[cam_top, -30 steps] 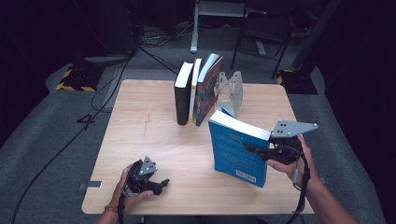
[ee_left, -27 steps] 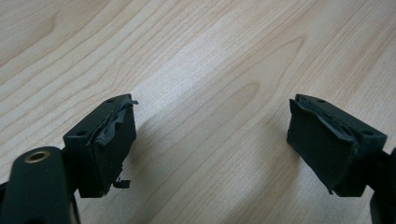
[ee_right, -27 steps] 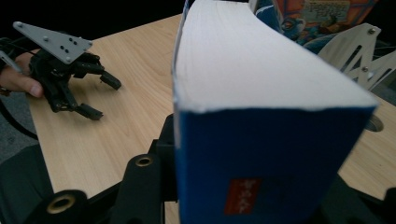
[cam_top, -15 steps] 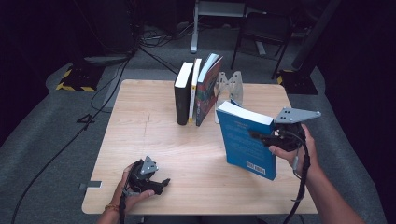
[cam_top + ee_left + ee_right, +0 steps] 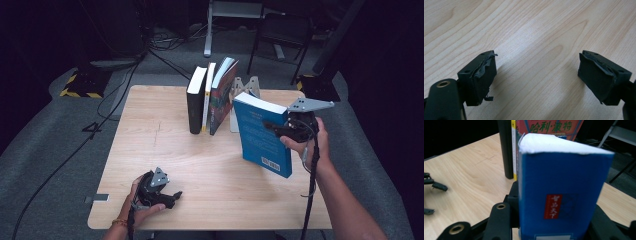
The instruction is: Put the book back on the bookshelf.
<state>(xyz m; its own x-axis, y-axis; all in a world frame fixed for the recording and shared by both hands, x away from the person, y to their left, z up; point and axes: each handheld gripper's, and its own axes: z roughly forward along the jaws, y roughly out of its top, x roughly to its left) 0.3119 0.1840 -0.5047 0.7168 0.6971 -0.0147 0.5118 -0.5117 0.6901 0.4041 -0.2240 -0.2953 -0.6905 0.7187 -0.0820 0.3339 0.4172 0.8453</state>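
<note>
Clamped in the right gripper (image 5: 280, 131), the thick blue paperback book (image 5: 261, 135) has lifted off the pale wooden bench (image 5: 165, 150) toward the row of upright books (image 5: 210, 95), nearly ready for shelving.

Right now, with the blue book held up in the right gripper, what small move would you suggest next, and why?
Probably carry the blue book a little farther toward the row of standing books and the metal bookend. The right gripper is clamped on it above the table, short of the row, while the left gripper rests open near the table's front edge.
</note>
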